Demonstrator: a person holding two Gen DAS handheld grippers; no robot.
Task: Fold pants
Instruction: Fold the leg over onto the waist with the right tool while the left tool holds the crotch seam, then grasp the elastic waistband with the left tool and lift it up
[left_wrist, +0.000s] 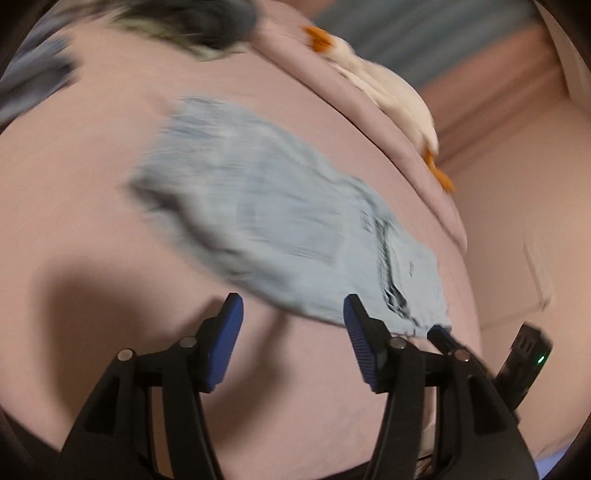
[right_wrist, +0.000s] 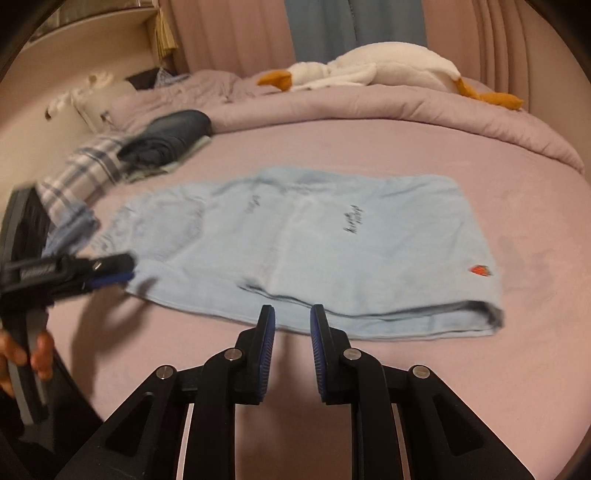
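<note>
Both hand-held grippers (left_wrist: 291, 314) (right_wrist: 291, 325) spread, empty; pants (right_wrist: 314, 243) blurred in left view.

One pair of light blue pants (right_wrist: 306, 243) lies on one bed (right_wrist: 406, 147), and the pants carry two dark script prints and one small red patch (right_wrist: 480, 270). There are two tongs: the right tongs (right_wrist: 292, 325) with two blue-padded fingers set a little apart, and the left tongs (left_wrist: 293, 314) with two fingers spread wider, one hand (right_wrist: 26, 354) showing on their grip in the right wrist view. Further back sit one white plush goose (right_wrist: 388, 68) with orange bill and feet, one rolled-back comforter (right_wrist: 369, 107), one dark folded garment (right_wrist: 170, 138), one plaid cloth (right_wrist: 85, 170) and one white pillow (right_wrist: 103, 99).
</note>
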